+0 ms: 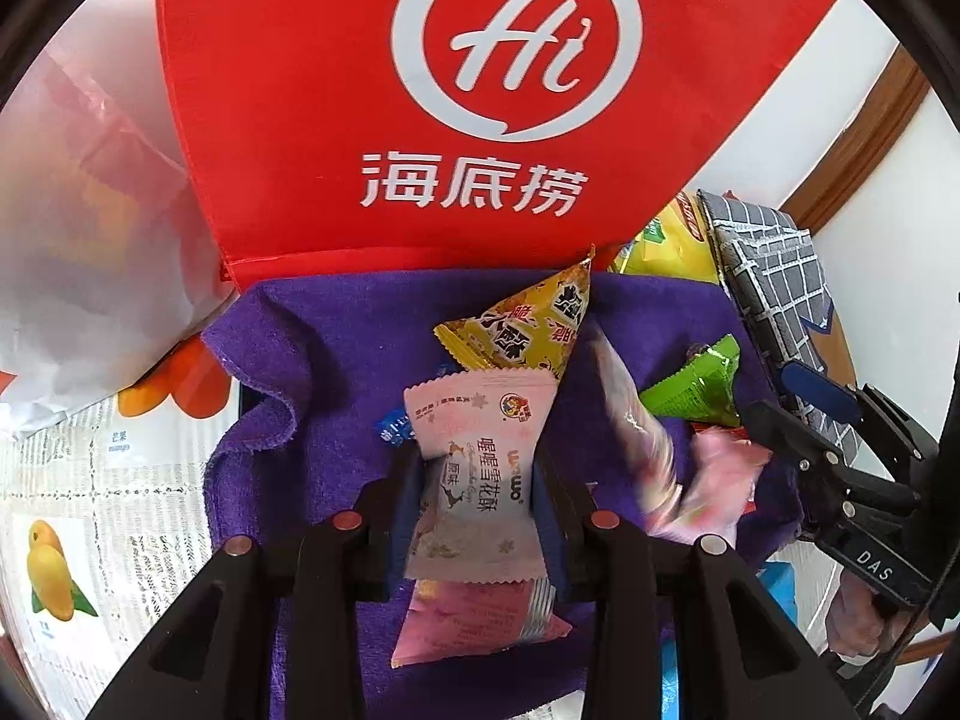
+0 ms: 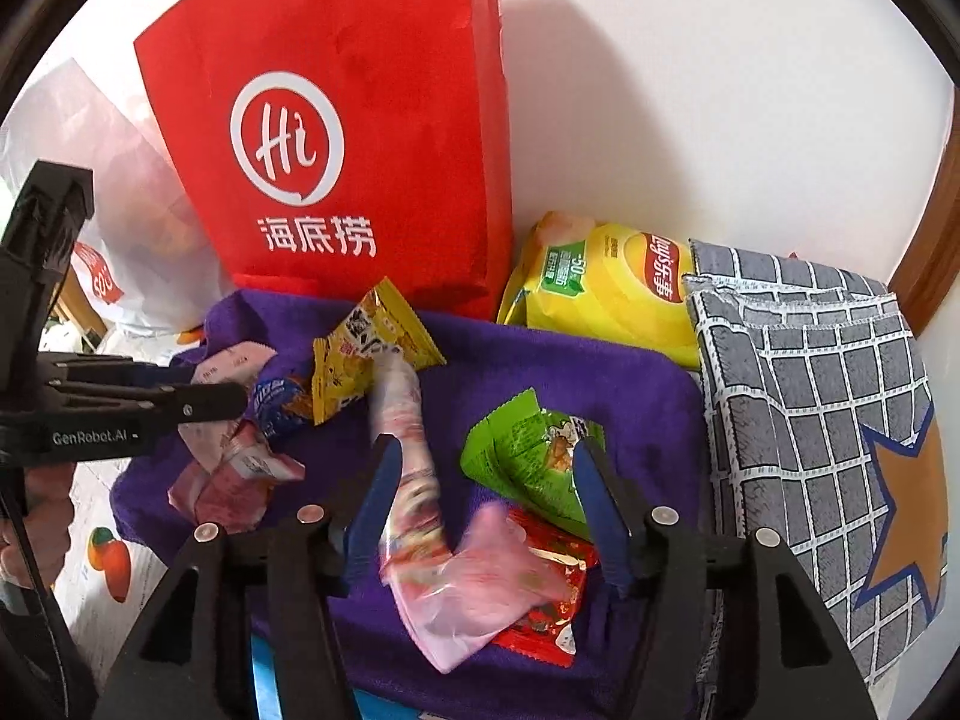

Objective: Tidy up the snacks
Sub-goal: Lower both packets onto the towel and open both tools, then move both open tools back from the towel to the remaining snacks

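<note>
Snack packets lie on a purple towel (image 1: 324, 330) (image 2: 630, 384). My left gripper (image 1: 477, 480) (image 2: 198, 390) is shut on a pale pink packet (image 1: 480, 420), holding it just above the towel. Under it lies another pink packet (image 1: 468, 624). My right gripper (image 2: 487, 456) (image 1: 798, 405) stands open. A long pink packet (image 2: 414, 480) (image 1: 636, 420), blurred, lies loose between its jaws near the left finger. A green packet (image 2: 522, 450) (image 1: 696, 384) and a red packet (image 2: 540, 612) lie by the right finger. A yellow packet (image 2: 372, 354) (image 1: 522, 324) is farther back.
A red paper bag (image 1: 360, 120) (image 2: 360, 150) stands behind the towel against the wall. A white plastic bag (image 1: 78, 240) is at the left. A yellow chips bag (image 2: 612, 294) and a grey checked fabric bag (image 2: 810, 390) lie at the right. A person's hand (image 2: 36, 528) holds the left gripper.
</note>
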Demonstrator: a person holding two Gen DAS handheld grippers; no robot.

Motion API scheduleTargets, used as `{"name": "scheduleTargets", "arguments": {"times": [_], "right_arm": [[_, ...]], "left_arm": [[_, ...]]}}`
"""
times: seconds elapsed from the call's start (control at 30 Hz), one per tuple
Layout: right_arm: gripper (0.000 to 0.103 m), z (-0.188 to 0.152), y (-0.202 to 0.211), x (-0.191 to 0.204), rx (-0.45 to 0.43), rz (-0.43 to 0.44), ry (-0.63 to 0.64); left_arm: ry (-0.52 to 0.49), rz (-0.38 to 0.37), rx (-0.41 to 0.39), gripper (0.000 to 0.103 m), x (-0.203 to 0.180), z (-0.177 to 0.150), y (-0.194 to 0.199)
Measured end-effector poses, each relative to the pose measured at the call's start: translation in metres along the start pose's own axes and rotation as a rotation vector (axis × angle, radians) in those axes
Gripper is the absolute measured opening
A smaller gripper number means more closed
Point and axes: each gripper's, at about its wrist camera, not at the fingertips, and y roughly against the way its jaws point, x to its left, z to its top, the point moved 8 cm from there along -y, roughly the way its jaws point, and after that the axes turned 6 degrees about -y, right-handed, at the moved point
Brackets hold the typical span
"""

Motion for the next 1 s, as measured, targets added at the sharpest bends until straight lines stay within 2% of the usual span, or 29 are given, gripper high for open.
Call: {"name": "scheduleTargets", "arguments": {"times": [0.13,0.23,0.47,0.77,1.0], "right_arm": [[0.060,0.001,0.000,-0.003,0.007,-0.004,-0.017],[0.060,0.002,0.002,-0.003,0.000,-0.023,-0.025],[0.068,0.007,0.020,-0.001,-0.035,-0.087,-0.036],[0.071,0.004,0.073,0.003,-0.123,-0.102,-0.067],[0.071,-0.013,0.119,-0.001,-0.174,-0.140,-0.124]], "left_arm": [[-0.012,0.004,0.012,0.036,-0.002,0.000,-0.001],[-0.017,0.000,0.009,0.049,-0.004,0.000,0.002],[-0.035,-0.004,-0.029,0.055,-0.010,0.002,0.021],[-0.083,0.023,-0.100,0.056,-0.029,0.000,0.059],[-0.083,0.046,-0.131,0.056,-0.038,-0.028,0.098]]}}
